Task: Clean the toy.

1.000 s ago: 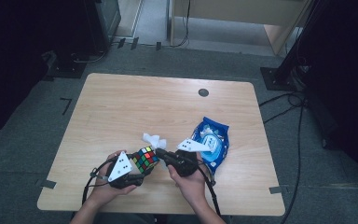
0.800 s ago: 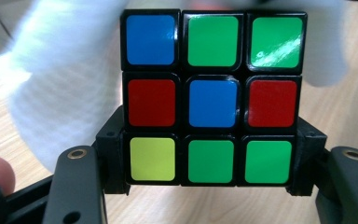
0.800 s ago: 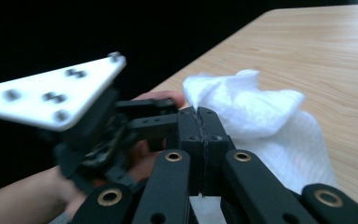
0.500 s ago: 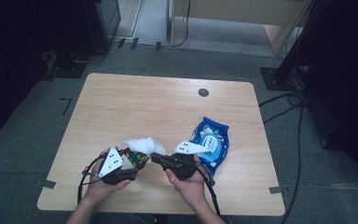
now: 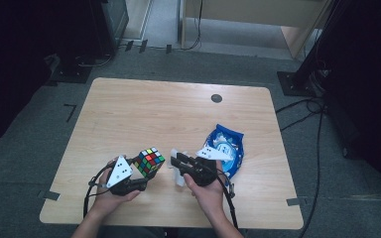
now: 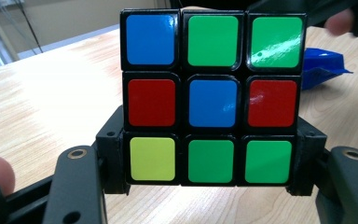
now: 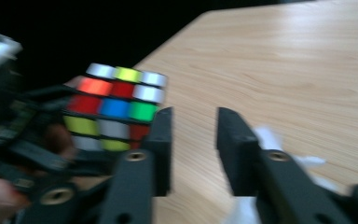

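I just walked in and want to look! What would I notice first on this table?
The bright Rubik's cube jumps out, clamped in the left tool near the table's front edge. Beside it, the right tool has just been opening, nothing between its jaws, with a blue packet to its right.

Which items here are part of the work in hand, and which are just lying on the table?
In the job:
- puzzle cube, clamped between the left gripper jaws
- white tissue, on the table under the right gripper, whose jaws have just been opening with nothing between them

Just lying about:
- blue packet, flat on the table beside the right hand
- dark round cap set in the tabletop at the far side
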`<move>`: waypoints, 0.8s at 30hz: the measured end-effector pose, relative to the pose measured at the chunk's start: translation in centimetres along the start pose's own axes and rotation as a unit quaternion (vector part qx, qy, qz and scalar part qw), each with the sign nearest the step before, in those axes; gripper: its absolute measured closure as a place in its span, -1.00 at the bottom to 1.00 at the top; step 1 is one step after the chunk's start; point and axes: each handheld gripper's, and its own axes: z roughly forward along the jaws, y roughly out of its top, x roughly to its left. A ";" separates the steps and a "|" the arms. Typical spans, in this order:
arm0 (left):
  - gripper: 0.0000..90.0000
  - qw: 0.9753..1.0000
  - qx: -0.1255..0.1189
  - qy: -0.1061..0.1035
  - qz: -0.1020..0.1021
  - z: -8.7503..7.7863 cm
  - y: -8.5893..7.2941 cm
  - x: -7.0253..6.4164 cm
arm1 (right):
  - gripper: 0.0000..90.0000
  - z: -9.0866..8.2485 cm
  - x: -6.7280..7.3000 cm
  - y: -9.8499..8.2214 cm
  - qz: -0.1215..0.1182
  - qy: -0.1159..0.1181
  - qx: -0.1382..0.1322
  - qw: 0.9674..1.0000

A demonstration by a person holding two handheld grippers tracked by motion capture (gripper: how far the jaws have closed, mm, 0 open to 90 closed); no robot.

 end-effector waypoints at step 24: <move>-0.25 1.000 -0.004 -0.030 -0.006 1.1 0.5 -2.3 | -0.23 2.4 2.9 -1.3 0.079 0.001 0.047 0.996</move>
